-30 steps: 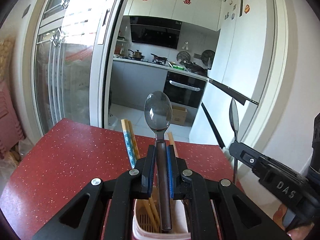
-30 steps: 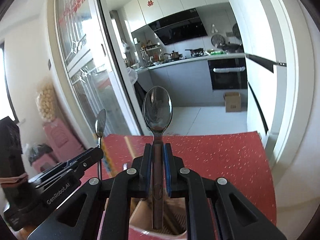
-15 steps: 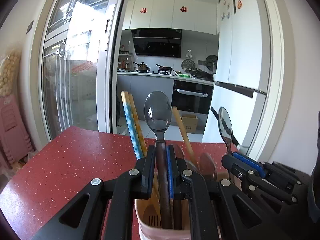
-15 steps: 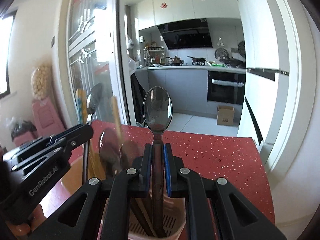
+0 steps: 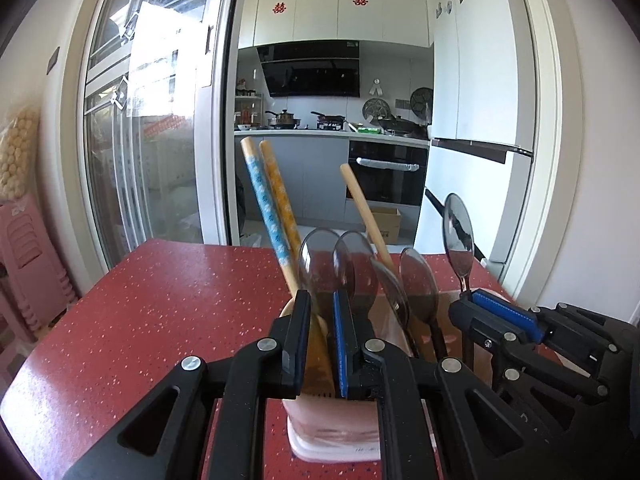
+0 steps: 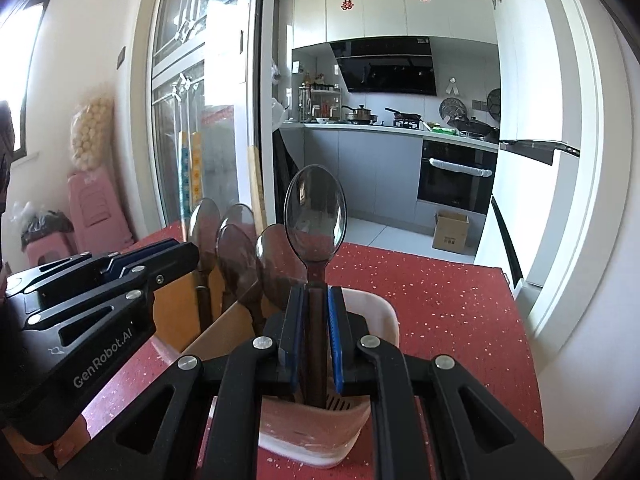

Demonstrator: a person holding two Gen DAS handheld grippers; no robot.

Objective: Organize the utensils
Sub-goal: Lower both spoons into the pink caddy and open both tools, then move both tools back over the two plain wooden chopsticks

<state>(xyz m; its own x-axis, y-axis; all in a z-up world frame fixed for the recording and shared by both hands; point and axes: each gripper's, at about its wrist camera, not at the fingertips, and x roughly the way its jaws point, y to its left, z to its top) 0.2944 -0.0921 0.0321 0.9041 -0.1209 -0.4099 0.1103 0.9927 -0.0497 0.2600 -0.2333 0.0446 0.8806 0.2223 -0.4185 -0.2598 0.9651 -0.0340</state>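
Steel spoon (image 6: 315,216) stands upright, bowl up, clamped in right gripper (image 6: 312,320); left gripper (image 5: 322,328) narrow around another.

On the red tabletop (image 5: 168,312) stands a pink holder (image 5: 332,436) with chopsticks (image 5: 272,208) and spoons (image 5: 416,280) upright inside. The left gripper (image 5: 322,340) fingers flank one spoon's handle there. At right, the other gripper (image 5: 480,312) pinches a spoon (image 5: 458,232) upright.

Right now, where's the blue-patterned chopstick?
Left wrist view, left of centre: the blue-patterned chopstick stands in the pink holder, beside the orange chopstick.
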